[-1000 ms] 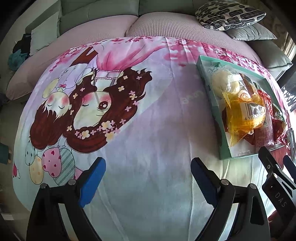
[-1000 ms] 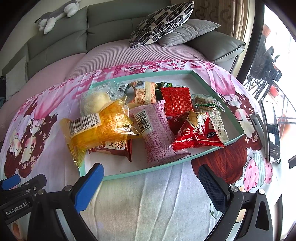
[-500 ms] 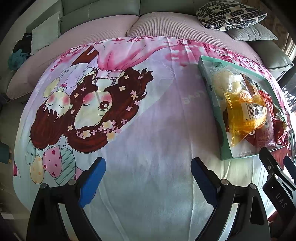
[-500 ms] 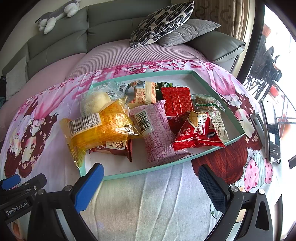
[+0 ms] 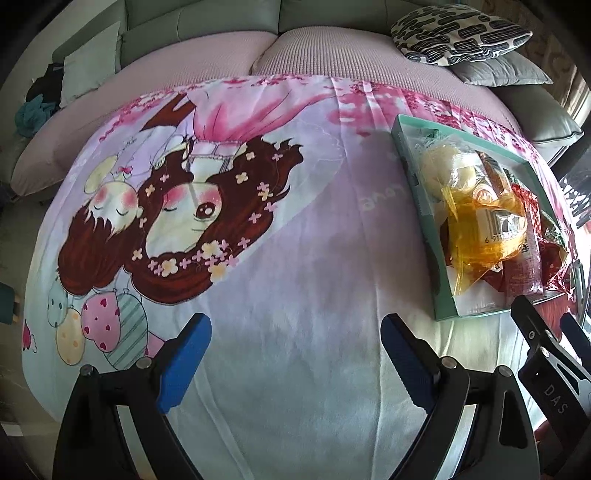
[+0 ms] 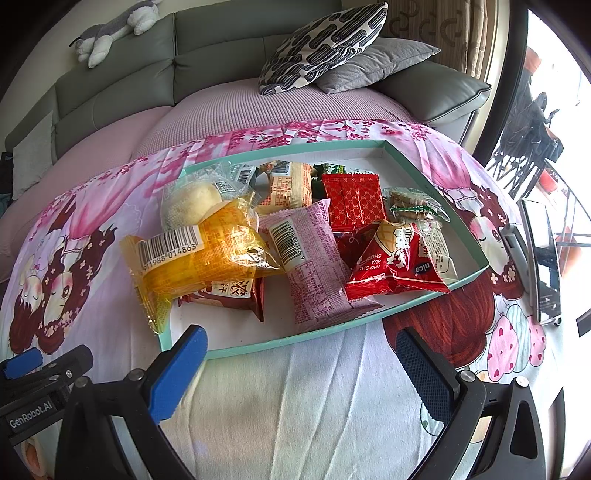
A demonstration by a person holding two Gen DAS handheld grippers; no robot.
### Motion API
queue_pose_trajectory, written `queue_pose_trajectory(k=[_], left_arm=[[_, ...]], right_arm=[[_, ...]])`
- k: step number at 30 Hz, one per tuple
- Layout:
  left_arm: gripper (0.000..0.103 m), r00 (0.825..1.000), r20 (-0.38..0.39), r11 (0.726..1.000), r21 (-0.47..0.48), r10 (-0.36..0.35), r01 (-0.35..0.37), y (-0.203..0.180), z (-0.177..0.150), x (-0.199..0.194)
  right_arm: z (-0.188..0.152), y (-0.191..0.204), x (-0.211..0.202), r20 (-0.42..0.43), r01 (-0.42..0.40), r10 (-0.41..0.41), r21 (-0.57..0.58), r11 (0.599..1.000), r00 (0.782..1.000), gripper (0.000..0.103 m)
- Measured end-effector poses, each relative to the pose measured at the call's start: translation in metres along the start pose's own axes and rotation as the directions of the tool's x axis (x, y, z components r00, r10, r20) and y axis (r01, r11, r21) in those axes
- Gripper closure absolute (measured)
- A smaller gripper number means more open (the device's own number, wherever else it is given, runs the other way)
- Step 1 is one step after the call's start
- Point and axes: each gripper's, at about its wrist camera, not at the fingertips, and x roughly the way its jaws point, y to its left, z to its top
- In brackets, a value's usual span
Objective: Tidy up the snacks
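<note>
Cartoon-print cloth (image 5: 295, 258) covers the bench; a teal tray (image 6: 369, 326) holds snack packets (image 6: 317, 266). Left gripper (image 5: 295, 349) and right gripper (image 6: 301, 354) hover with jaws wide, holding nothing.

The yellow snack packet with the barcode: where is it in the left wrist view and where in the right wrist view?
Left wrist view: the yellow snack packet lies at the right edge, inside the teal tray.
Right wrist view: left of centre, overhanging the tray's left rim.
Shared landmark: the black-and-white patterned cushion on the sofa behind the tray.
</note>
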Motion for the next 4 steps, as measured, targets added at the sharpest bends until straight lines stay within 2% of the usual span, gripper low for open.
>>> queue_pose_trajectory(k=[4], left_arm=[[0.010, 1.000, -0.001, 1.000, 0.007, 0.002, -0.002, -0.0021, -0.0003, 0.0003]], right_arm=[[0.0000, 0.0002, 0.0001, 0.000, -0.001, 0.001, 0.000, 1.000, 1.000, 0.000]])
